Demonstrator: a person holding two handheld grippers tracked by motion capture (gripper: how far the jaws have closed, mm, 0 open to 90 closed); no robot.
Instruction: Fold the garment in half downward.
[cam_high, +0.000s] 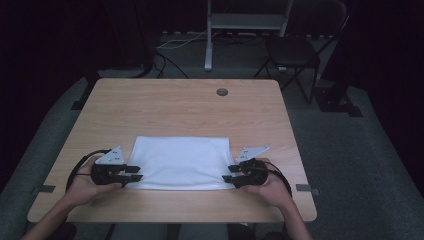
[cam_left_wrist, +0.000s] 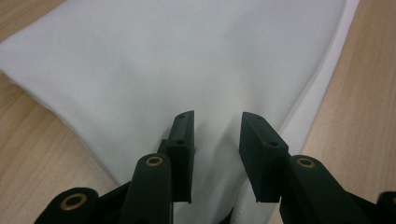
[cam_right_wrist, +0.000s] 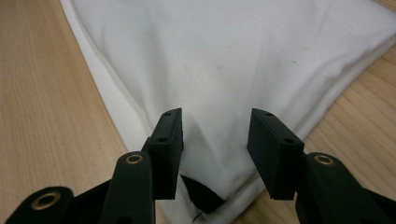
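High view: a white folded cloth of soft fabric (cam_high: 179, 162) lies flat on the pale wooden table (cam_high: 180, 107), toward the near edge, its long sides running across the table. The left gripper (cam_high: 134, 173) sits at the cloth's near left corner and the right gripper (cam_high: 228, 174) at its near right corner, each held in a hand coming in from the bottom.

In the left gripper view the white cloth (cam_left_wrist: 187, 70) spreads away from the left gripper (cam_left_wrist: 216, 140), whose jaws stand partly apart with the corner fabric lying between them; a slight raised crease runs up through the gap, but the pads do not visibly press on it. In the right gripper view the right gripper (cam_right_wrist: 215, 140) stands likewise over its corner of the cloth (cam_right_wrist: 233, 60), jaws partly apart, a small ridge of fabric between them and a dark patch at the very tip of the corner.

The cloth looks light, limp and layered, with stitched hems along the edges. It will likely sag and drape once lifted, and the layers may slide apart. The hemmed corners seem the best hold, taking all layers together, both sides raised evenly.
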